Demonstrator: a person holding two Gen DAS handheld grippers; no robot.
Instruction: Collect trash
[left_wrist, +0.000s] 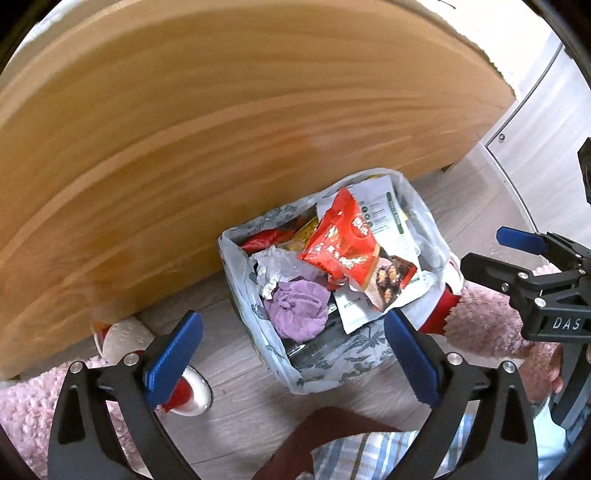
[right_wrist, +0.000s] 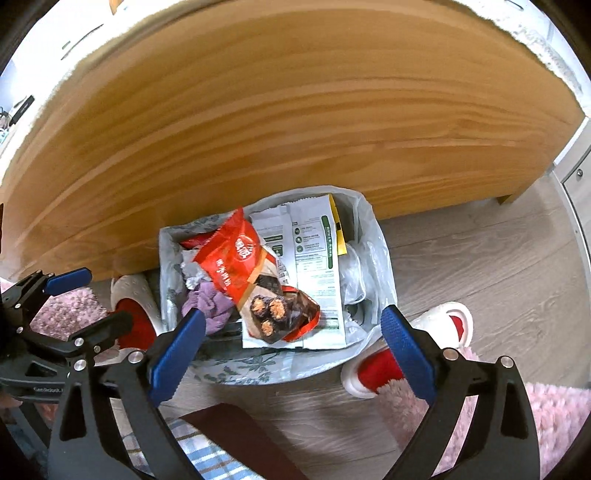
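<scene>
On the floor against a wooden panel stands a trash bin lined with a leaf-patterned plastic bag (left_wrist: 236, 266) (right_wrist: 166, 258), full to the top. A red snack wrapper (left_wrist: 340, 240) (right_wrist: 236, 258) lies uppermost, over a white printed package (left_wrist: 391, 214) (right_wrist: 317, 258). Beside them sits a crumpled purple wad (left_wrist: 299, 310) (right_wrist: 210, 302). My left gripper (left_wrist: 293, 317) (right_wrist: 99, 299) hangs open above the bin's near left side, nothing between its blue pads. My right gripper (right_wrist: 293, 314) (left_wrist: 491, 251) hangs open above the near right side, also empty.
The wooden panel (left_wrist: 184, 147) (right_wrist: 295, 129) fills the far side. White and red slippers (left_wrist: 125, 336) (right_wrist: 443, 321) lie on both sides of the bin, on wood floor by a pink rug (left_wrist: 487, 314) (right_wrist: 554, 413). A white cabinet (left_wrist: 535, 122) stands right. Plaid fabric (left_wrist: 369, 454) shows below.
</scene>
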